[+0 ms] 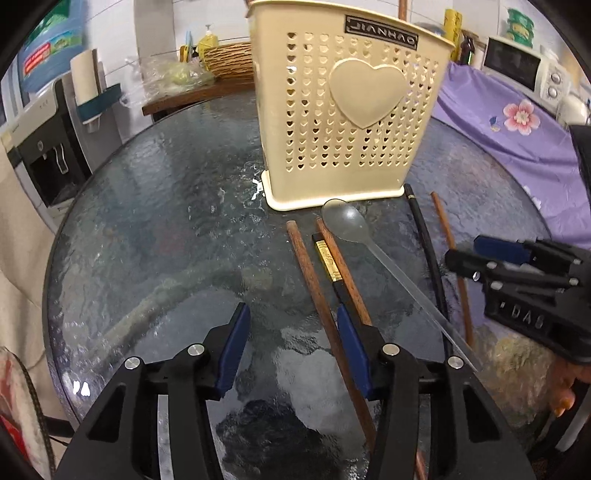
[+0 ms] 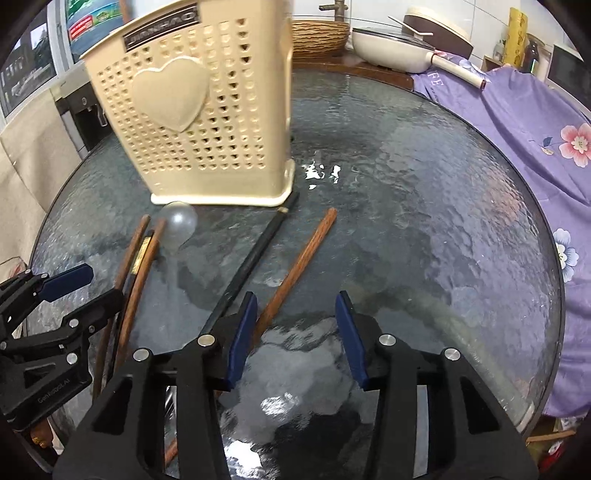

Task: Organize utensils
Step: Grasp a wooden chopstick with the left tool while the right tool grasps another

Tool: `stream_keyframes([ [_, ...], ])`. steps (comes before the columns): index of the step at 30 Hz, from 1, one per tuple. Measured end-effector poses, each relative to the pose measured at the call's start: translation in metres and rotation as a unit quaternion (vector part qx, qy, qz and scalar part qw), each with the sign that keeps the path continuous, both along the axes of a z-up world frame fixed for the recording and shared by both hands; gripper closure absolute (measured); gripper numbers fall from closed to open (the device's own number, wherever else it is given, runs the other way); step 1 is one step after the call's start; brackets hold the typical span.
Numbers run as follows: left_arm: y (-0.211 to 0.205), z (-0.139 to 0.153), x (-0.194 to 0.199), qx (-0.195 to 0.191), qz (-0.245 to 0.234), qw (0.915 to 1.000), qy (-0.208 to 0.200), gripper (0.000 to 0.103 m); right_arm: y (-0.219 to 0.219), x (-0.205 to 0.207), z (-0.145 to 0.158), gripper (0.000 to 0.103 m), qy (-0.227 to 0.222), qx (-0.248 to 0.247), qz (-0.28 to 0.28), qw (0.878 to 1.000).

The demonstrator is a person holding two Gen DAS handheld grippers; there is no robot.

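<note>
A cream perforated utensil holder (image 1: 351, 110) (image 2: 192, 122) with a heart on its front stands upright on the round glass table (image 1: 166, 221). In front of it lie a clear plastic spoon (image 1: 343, 221) (image 2: 179, 223), two brown wooden chopsticks (image 1: 314, 288), a black chopstick with a gold band (image 1: 327, 258), a plain black chopstick (image 1: 428, 251) (image 2: 255, 254) and another brown chopstick (image 1: 448, 236) (image 2: 299, 262). My left gripper (image 1: 291, 314) (image 2: 105, 284) is open over bare glass, and a brown chopstick passes under its right finger. My right gripper (image 2: 296, 306) (image 1: 461, 250) is open too, and the lone brown chopstick runs under its left finger.
A purple flowered cloth (image 2: 517, 122) covers the surface to the right, with a microwave (image 1: 517, 70) behind it. A wicker basket (image 2: 317, 33) and a cream pan (image 2: 399, 51) sit on the wooden shelf behind the table. A water dispenser (image 1: 44, 147) stands to the left.
</note>
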State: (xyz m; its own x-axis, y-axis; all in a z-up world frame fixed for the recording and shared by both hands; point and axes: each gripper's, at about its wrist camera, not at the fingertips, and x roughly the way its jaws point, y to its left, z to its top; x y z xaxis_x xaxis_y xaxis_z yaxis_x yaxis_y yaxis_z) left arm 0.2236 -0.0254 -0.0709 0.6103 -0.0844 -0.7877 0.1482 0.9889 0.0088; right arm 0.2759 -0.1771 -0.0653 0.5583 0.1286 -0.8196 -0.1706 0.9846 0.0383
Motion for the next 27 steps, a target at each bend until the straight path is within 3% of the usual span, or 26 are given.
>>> stream_keyframes([
  [7, -0.002, 0.001, 0.021, 0.006, 0.005, 1.0, 0.002, 0.063, -0.002, 0.017, 0.001, 0.067, 0.004, -0.009, -0.012, 1.0],
  [14, -0.006, 0.001, 0.034, 0.01, 0.007, 0.9999, 0.0, 0.076, 0.007, 0.028, 0.0, 0.085, 0.001, -0.006, -0.018, 1.0],
  [27, -0.016, 0.002, 0.044, 0.023, -0.007, 0.9997, 0.007, 0.091, 0.02, 0.04, 0.0, 0.09, 0.005, -0.021, -0.009, 1.0],
])
